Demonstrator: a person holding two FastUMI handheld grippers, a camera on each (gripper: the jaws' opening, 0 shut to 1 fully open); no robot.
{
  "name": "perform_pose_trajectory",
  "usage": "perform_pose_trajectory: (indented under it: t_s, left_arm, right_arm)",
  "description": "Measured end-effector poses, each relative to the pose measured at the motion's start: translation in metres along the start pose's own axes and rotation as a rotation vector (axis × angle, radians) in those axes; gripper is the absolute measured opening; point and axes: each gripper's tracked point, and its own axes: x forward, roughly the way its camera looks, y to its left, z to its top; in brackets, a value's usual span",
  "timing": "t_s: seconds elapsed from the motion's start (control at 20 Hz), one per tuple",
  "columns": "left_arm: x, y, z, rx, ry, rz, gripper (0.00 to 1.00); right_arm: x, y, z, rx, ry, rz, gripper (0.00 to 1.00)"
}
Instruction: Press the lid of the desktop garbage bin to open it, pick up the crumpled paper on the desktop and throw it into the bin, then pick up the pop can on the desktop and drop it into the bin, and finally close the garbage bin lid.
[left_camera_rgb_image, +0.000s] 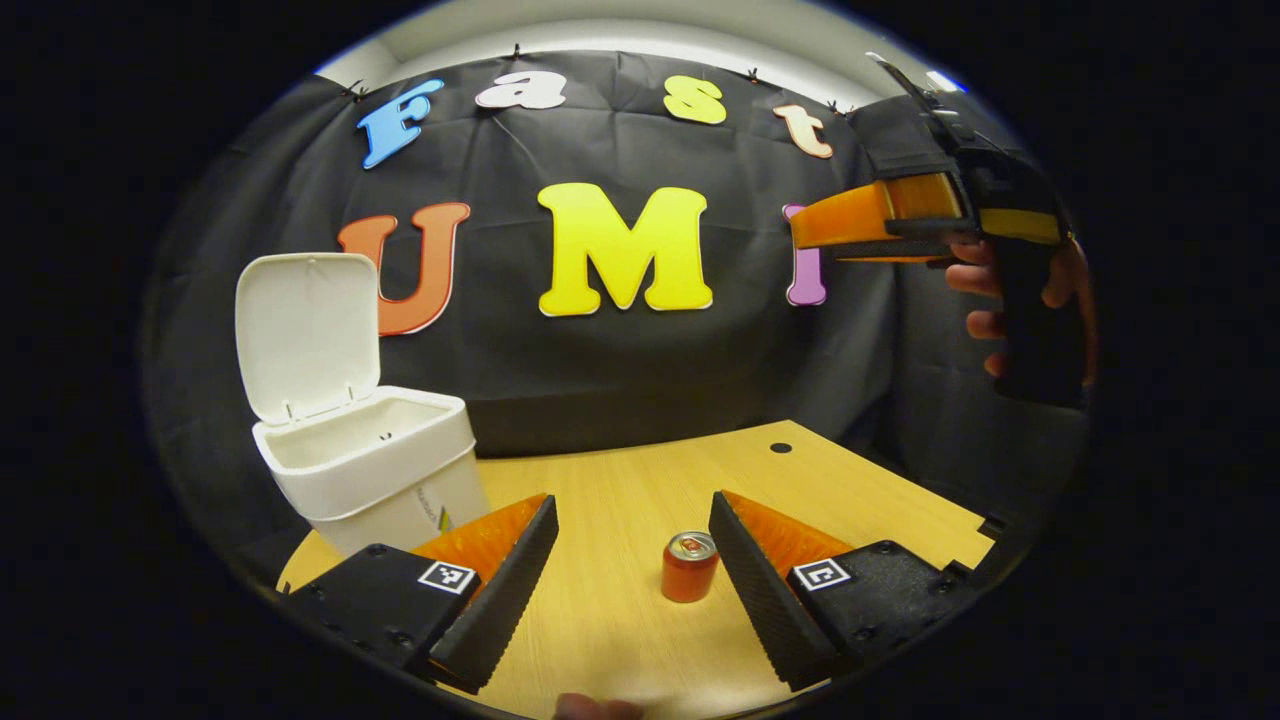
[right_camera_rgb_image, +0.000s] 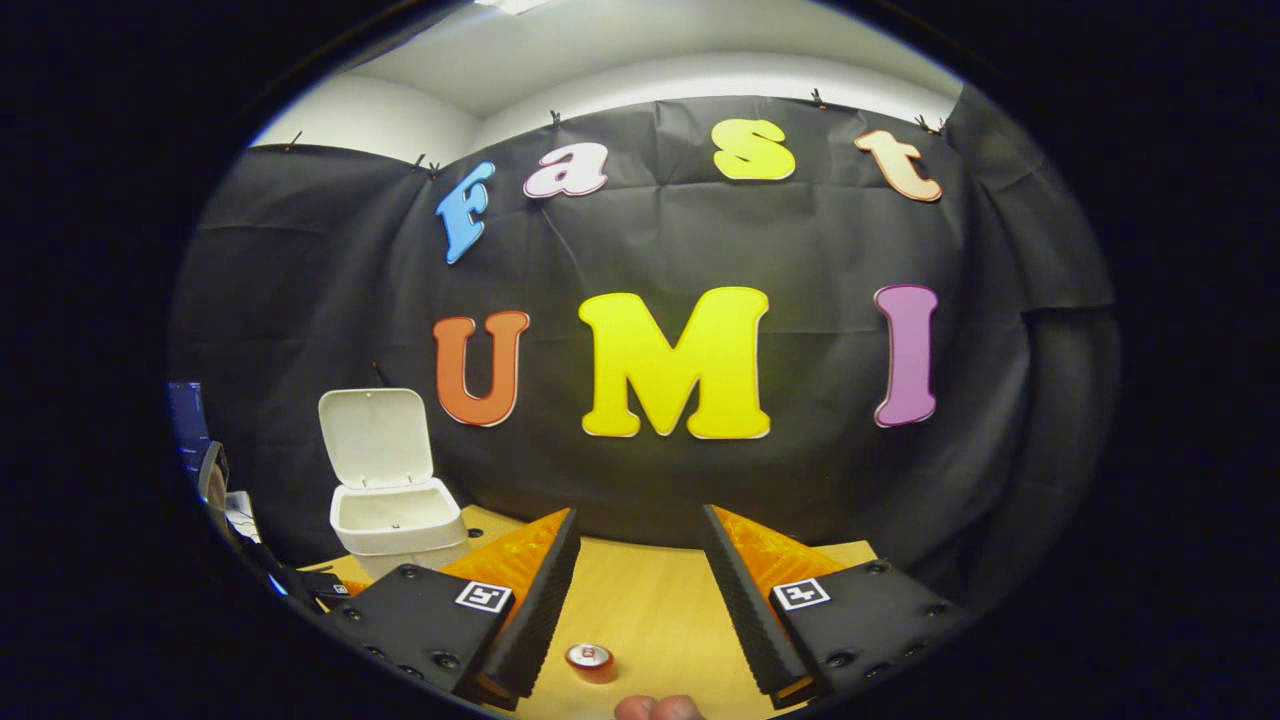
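A white desktop bin (left_camera_rgb_image: 370, 470) stands at the left of the wooden desk with its lid (left_camera_rgb_image: 308, 335) raised upright. A red pop can (left_camera_rgb_image: 689, 567) stands upright on the desk, between the fingers of my left gripper (left_camera_rgb_image: 632, 590) but apart from both; that gripper is open. My right gripper (right_camera_rgb_image: 640, 600) is open too and held higher, with the can (right_camera_rgb_image: 590, 660) below it on the desk and the bin (right_camera_rgb_image: 395, 520) to its left. In the left gripper view the right gripper (left_camera_rgb_image: 930, 215) hangs at the upper right, held by a hand (left_camera_rgb_image: 990, 300).
The wooden desk (left_camera_rgb_image: 640, 490) ends at the black cloth wall behind. A small dark hole (left_camera_rgb_image: 781, 448) marks the desk's far right. A fingertip (right_camera_rgb_image: 655, 708) shows at the bottom edge. Some gear (right_camera_rgb_image: 215, 490) sits off the desk's left side.
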Motion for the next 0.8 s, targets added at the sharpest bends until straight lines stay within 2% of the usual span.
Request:
perform_pose_trajectory:
  t_s: [0.1, 0.2, 0.35, 0.6, 0.8]
  left_arm:
    - [0.010, -0.016, -0.013, 0.002, 0.022, -0.035, 0.99]
    - [0.026, -0.032, -0.037, 0.023, 0.052, -0.067, 0.99]
    - [0.054, -0.040, -0.084, 0.005, 0.118, -0.063, 0.99]
    - [0.082, -0.051, -0.128, 0.032, 0.178, -0.058, 1.00]
    - [0.104, -0.044, -0.155, -0.001, 0.223, -0.022, 0.99]
  right_arm:
    - [-0.013, -0.021, -0.005, 0.004, 0.007, -0.045, 0.80]
    - [-0.027, -0.048, -0.011, -0.013, -0.001, -0.125, 0.80]
    - [-0.045, -0.070, -0.029, -0.026, 0.008, -0.185, 0.80]
    - [-0.062, -0.090, -0.059, -0.072, 0.086, -0.227, 0.80]
    - [-0.071, -0.101, -0.068, -0.073, 0.119, -0.252, 0.80]
